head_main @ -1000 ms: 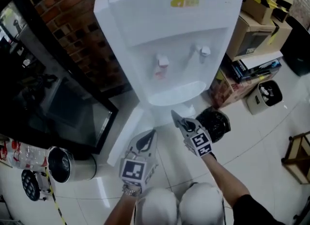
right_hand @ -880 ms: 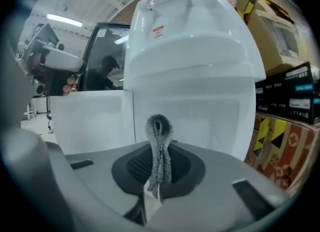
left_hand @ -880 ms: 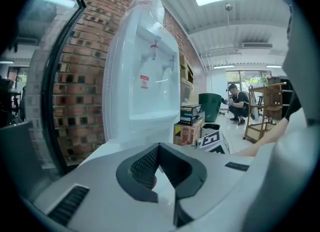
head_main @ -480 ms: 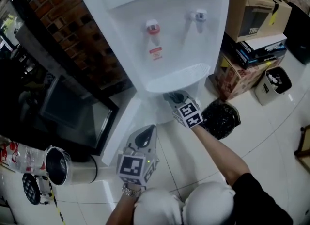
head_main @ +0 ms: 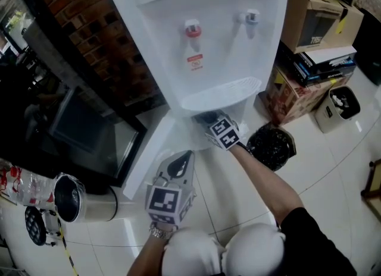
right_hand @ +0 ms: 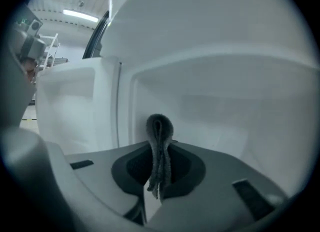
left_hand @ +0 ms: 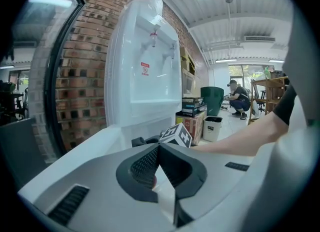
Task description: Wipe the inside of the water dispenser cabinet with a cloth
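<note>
While my right claw (head_main: 209,120) reaches into the water dispenser cabinet (right_hand: 215,106) under the drip tray (head_main: 223,93), I see its jaws clamped on the grey cloth (right_hand: 159,146). My left claw (left_hand: 159,151) hangs nearer, jaws together, empty.

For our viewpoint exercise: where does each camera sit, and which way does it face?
Head view: on the head, steeply down at the water dispenser; both forearms show.
Left gripper view: on left claw, facing the dispenser; right forearm shows.
Right gripper view: on right claw, into the cabinet, over the cloth; no body.
Shared: first two show the right claw.
</note>
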### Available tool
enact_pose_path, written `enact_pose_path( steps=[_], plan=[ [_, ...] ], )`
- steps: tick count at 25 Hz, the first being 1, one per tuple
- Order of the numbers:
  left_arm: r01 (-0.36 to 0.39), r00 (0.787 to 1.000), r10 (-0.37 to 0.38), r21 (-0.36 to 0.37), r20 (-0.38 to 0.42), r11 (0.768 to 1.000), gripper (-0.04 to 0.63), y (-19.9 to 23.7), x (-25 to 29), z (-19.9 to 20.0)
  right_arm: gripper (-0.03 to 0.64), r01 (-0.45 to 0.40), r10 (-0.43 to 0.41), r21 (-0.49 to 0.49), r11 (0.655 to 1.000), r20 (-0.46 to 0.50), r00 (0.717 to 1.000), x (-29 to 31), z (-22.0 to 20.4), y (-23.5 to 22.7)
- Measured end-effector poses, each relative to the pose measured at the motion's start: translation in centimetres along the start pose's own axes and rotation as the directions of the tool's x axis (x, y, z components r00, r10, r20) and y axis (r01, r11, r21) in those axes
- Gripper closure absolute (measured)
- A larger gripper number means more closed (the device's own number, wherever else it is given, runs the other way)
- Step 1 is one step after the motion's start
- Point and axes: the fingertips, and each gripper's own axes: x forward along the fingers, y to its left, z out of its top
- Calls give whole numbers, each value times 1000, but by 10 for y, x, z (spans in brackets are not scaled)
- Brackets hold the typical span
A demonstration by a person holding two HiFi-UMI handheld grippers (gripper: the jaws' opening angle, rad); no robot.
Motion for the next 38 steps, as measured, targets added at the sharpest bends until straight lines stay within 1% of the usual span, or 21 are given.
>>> enact_pose_path(
  steps=[5,8,10,11,13,15,16,19,21,24,28,30,32,34,35,36,37,38],
  plan=[
    [-1,1000,1,-7,6,1000,594,0,-2,1,595,-23,26,26,999,-127,992,5,-53,12],
    [-2,1000,2,0,16,1000,594,-2,-3,5,595,-22,30,48,999,-170,985,2,-69,10],
    [-1,1000,1,-1,12,1000,594,-5,-3,7,594,-8,17,59,998,-152,988,-4,-59,3],
    [0,1000,0,0,13,1000,594,-7,-3,8,595,0,9,67,998,-125,992,-9,-48,-2],
    [6,1000,-6,2,16,1000,594,-9,-2,9,595,20,-16,90,996,-45,999,-17,-17,-16],
    [13,1000,-13,8,16,1000,594,-12,0,9,595,38,-41,102,994,31,999,-22,11,-29],
    [15,1000,-15,13,14,1000,594,-13,1,9,595,41,-46,99,994,54,997,-22,21,-32],
    [21,1000,-21,29,8,999,594,-15,2,7,594,19,-24,64,998,66,998,-13,26,-28],
    [20,1000,-20,30,6,999,594,-16,0,6,595,-13,12,37,999,41,999,-3,16,-15],
    [14,1000,-15,28,10,1000,594,-14,-2,7,595,-42,43,2,999,-39,998,11,-15,4],
    [17,1000,-17,26,7,1000,594,-15,-3,7,595,-54,55,12,998,-157,986,13,-64,16],
    [18,1000,-18,27,6,999,594,-16,-3,9,595,-55,58,18,998,-189,980,10,-77,16],
    [22,1000,-22,31,13,999,594,-18,-2,10,594,-48,53,32,998,-195,979,3,-80,11],
    [28,999,-28,33,20,999,594,-21,-1,11,595,-8,19,70,998,-162,987,-9,-69,-1],
    [30,999,-31,32,20,999,594,-22,-1,12,595,36,-23,98,995,-130,991,-17,-60,-12],
    [33,999,-34,29,20,999,594,-23,-1,11,595,95,-83,129,987,-94,992,-28,-50,-26],
    [36,999,-37,27,20,999,594,-24,-1,11,595,163,-155,153,975,-59,986,-40,-40,-43],
    [40,999,-41,26,21,999,594,-26,-1,12,595,235,-234,167,958,-27,972,-53,-30,-60]
  ],
)
